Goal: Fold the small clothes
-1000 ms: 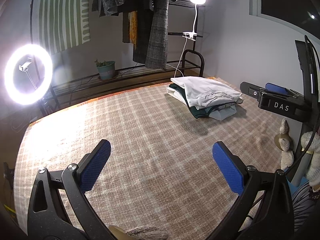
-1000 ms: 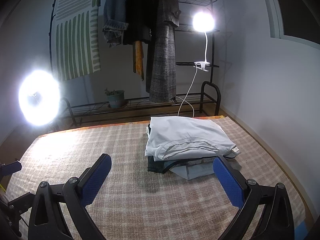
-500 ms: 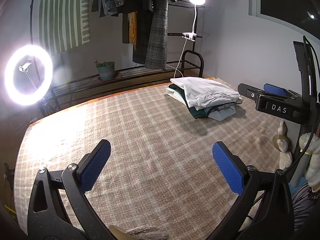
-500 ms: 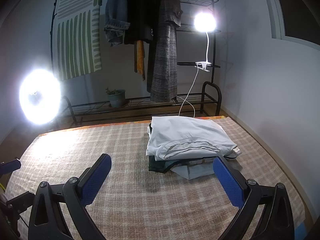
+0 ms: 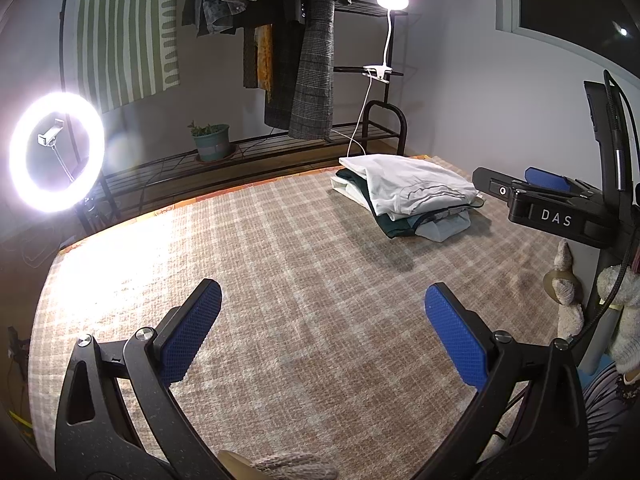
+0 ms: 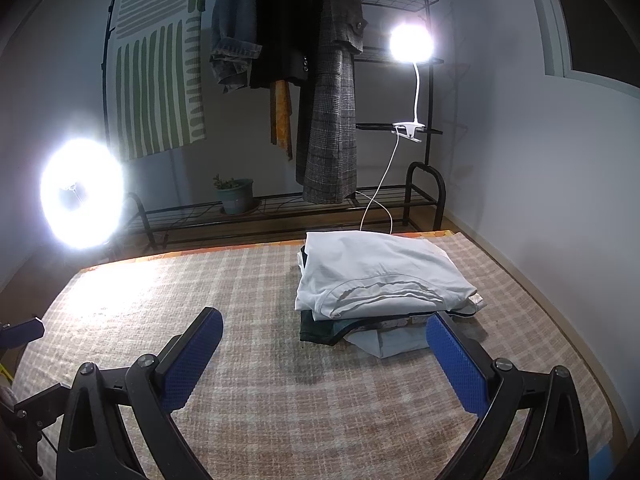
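Note:
A stack of folded clothes point(image 5: 412, 196) point(image 6: 380, 280) lies on the checked bed cover point(image 5: 280, 280) point(image 6: 260, 360) toward the far right, with a white garment on top and dark green and pale blue pieces under it. My left gripper point(image 5: 322, 334) hovers open over bare cover, well short of the stack. My right gripper point(image 6: 324, 356) is open too, just in front of the stack, its right pad near the pale blue piece. In the left wrist view the right gripper point(image 5: 532, 196) shows from the side beside the stack. Neither holds anything.
A ring light point(image 5: 56, 152) point(image 6: 80, 196) glares at the left. A black rack point(image 6: 280, 216) with hanging coats point(image 6: 332, 112), a potted plant point(image 5: 212, 142) and a clip lamp point(image 6: 412, 44) stands behind the bed. Plush toys point(image 5: 568, 292) sit at the right edge, near the wall.
The right gripper has edged slightly back from the stack and shifted a little left in the left wrist view. The left gripper has stayed almost still. Both remain open.

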`<state>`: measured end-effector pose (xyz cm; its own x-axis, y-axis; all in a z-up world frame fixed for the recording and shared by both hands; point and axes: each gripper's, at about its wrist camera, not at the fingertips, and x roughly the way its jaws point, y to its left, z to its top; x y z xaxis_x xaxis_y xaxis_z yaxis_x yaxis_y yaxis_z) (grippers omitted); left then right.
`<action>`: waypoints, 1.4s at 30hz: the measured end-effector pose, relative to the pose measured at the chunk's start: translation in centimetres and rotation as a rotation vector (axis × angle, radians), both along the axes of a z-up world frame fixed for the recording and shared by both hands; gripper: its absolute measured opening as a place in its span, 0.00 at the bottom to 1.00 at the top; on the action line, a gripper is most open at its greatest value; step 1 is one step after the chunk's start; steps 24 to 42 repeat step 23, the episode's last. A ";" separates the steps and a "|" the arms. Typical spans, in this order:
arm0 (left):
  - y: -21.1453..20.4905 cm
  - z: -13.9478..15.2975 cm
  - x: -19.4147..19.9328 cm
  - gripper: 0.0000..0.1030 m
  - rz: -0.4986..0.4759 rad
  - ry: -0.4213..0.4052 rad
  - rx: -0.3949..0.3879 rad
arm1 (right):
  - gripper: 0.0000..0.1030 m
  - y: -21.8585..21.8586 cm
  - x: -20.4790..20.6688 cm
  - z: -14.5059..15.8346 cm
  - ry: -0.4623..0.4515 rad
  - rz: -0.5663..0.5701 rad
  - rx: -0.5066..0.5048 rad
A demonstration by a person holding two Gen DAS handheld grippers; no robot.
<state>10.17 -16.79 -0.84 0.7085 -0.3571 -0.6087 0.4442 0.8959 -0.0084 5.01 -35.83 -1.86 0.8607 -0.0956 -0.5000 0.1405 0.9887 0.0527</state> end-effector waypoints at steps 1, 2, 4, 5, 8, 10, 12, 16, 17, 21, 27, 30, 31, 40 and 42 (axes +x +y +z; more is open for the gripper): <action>0.0 0.0 0.0 1.00 0.000 0.000 -0.001 | 1.00 0.0 0.0 0.0 0.000 0.001 0.000; 0.0 0.0 0.0 1.00 0.000 0.000 -0.001 | 1.00 0.0 0.0 0.0 0.000 0.001 0.002; 0.1 0.0 0.0 1.00 -0.001 0.000 -0.001 | 1.00 0.0 0.0 0.0 0.001 0.002 0.004; 0.1 -0.1 0.0 1.00 -0.002 0.000 0.000 | 1.00 0.0 0.1 0.0 0.002 0.004 0.004; 0.1 0.0 0.0 1.00 0.000 -0.001 0.001 | 1.00 0.1 0.1 -0.1 0.002 0.006 0.004; 0.1 0.0 0.0 1.00 -0.001 0.000 0.001 | 1.00 0.1 0.2 -0.1 0.002 0.009 0.004; 0.1 0.0 0.0 1.00 0.000 -0.001 0.001 | 1.00 0.1 0.3 -0.2 0.001 0.013 -0.001; 0.1 0.3 0.1 1.00 0.006 -0.005 -0.002 | 1.00 0.2 0.3 -0.2 0.003 0.015 0.000; 0.1 0.3 0.0 1.00 0.008 -0.009 -0.004 | 1.00 0.1 0.3 -0.3 0.004 0.016 0.002; 0.4 0.4 -0.3 1.00 0.021 -0.030 -0.009 | 1.00 0.0 0.5 -0.2 0.005 0.019 0.001; 0.4 0.4 -0.3 1.00 0.017 -0.025 -0.009 | 1.00 -0.1 0.5 -0.3 0.004 0.019 0.002; 0.4 0.4 -0.3 1.00 0.017 -0.025 -0.009 | 1.00 -0.1 0.5 -0.3 0.004 0.019 0.002; 0.4 0.4 -0.3 1.00 0.017 -0.025 -0.009 | 1.00 -0.1 0.5 -0.3 0.004 0.019 0.002; 0.4 0.4 -0.3 1.00 0.017 -0.025 -0.009 | 1.00 -0.1 0.5 -0.3 0.004 0.019 0.002; 0.4 0.4 -0.3 1.00 0.017 -0.025 -0.009 | 1.00 -0.1 0.5 -0.3 0.004 0.019 0.002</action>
